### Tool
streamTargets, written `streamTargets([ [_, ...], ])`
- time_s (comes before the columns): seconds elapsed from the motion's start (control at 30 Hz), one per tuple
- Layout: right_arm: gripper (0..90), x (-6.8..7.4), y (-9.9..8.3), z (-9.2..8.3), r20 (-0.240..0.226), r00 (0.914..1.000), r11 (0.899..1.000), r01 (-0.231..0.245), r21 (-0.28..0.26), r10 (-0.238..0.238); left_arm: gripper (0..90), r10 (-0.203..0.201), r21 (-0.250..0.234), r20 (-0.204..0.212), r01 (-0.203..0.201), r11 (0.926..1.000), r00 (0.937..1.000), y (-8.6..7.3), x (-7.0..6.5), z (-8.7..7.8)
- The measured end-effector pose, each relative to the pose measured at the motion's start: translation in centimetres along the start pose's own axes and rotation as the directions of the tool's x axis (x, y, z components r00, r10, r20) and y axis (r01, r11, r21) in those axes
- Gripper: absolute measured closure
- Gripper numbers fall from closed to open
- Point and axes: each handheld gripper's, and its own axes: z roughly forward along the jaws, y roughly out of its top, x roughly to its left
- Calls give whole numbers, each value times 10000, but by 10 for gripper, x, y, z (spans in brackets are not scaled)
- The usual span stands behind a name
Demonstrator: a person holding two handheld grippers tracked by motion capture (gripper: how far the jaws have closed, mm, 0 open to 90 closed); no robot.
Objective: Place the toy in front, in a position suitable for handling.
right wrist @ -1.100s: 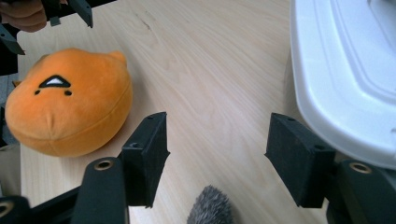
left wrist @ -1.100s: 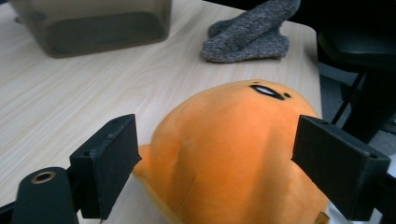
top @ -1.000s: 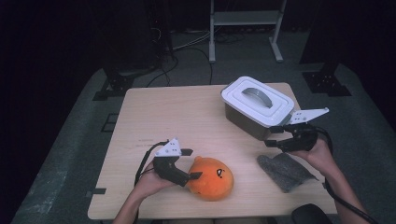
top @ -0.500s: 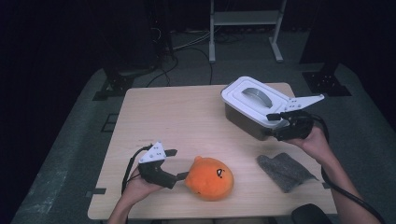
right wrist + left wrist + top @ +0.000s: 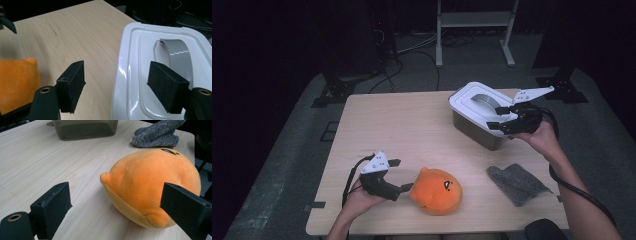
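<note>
Orange plush toy (image 5: pixel 436 191) is lying near-centre on the wooden table (image 5: pixel 402 125), unheld; left gripper (image 5: pixel 398 175) is waiting wide beside it. Right gripper (image 5: pixel 497 117), jaws just opening with nothing between them, is hovering over the far-right lidded white container (image 5: pixel 472 102). Lid is remaining on; stowing is yet to begin.

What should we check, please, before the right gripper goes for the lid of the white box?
1. Right gripper jaws open, nothing between them: ok.
2. Jaws lined up on the grey handle: not ok, one jaw hangs off the lid's edge.
3. Lid seated on the box: ok.
4. Left gripper open beside the orange plush, not gripping: ok.
5. Grey cloth away from the box: ok.
6. Lid latched: cannot tell.
</note>
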Motion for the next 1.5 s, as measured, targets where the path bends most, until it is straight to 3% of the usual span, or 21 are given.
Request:
streamTargets([
  [0.6, 275, -32, 23, 9, 879, 9961, 9994, -36, 338, 6, 85, -82, -74, -47, 82, 9999, 10000, -2, 6, -5],
  [1.5, 266, -58, 15, 31, 1093, 9933, 9982, -415, 427, 366, 82, -160, -138, 66, 161, 9998, 9998, -3, 9, -6],
])
